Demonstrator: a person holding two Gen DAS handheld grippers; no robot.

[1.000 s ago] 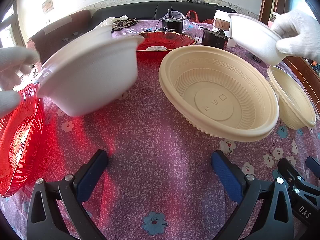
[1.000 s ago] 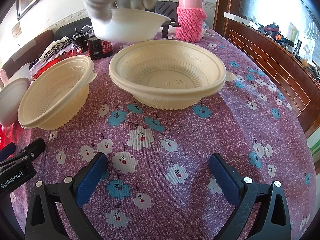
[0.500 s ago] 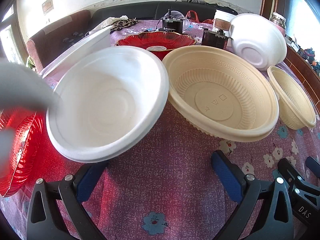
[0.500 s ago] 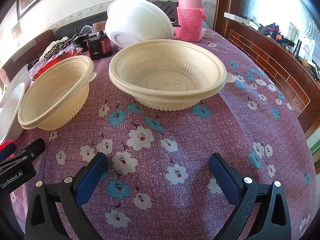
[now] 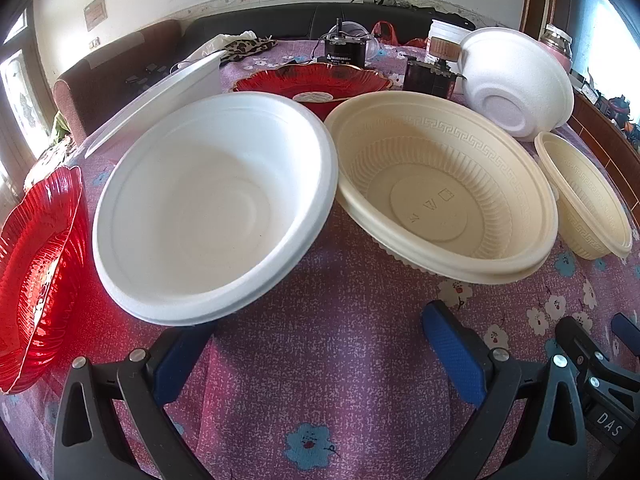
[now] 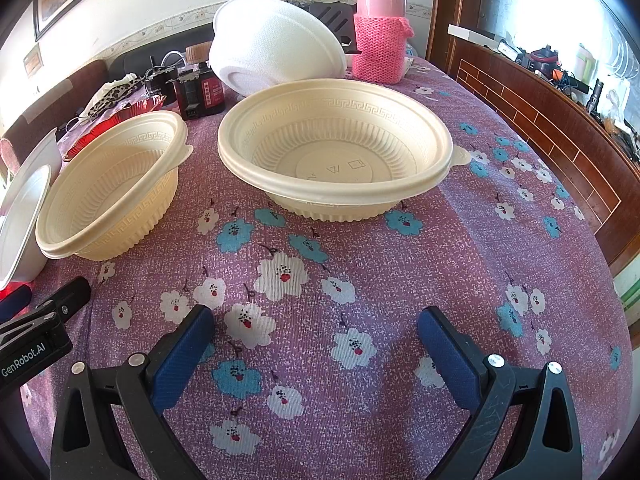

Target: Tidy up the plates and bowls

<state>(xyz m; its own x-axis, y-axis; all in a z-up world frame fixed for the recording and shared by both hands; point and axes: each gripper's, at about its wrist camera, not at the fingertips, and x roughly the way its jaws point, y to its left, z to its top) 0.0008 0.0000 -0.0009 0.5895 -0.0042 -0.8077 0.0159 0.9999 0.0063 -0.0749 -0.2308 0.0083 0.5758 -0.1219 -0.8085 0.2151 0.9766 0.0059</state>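
White bowl (image 5: 212,208) just beyond left gripper (image 5: 316,344)

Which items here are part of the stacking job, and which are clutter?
Job: white foam bowl, tipped foam bowl, two cream bowls, red plates.
Clutter: pink flask, black charger, leopard cloth.

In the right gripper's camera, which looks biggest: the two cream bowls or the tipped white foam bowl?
1. Cream bowl in the middle, largest.
2. Cream bowl on the left.
3. Tipped white foam bowl.
The foam bowl sits farther back, so its last place is unsure.
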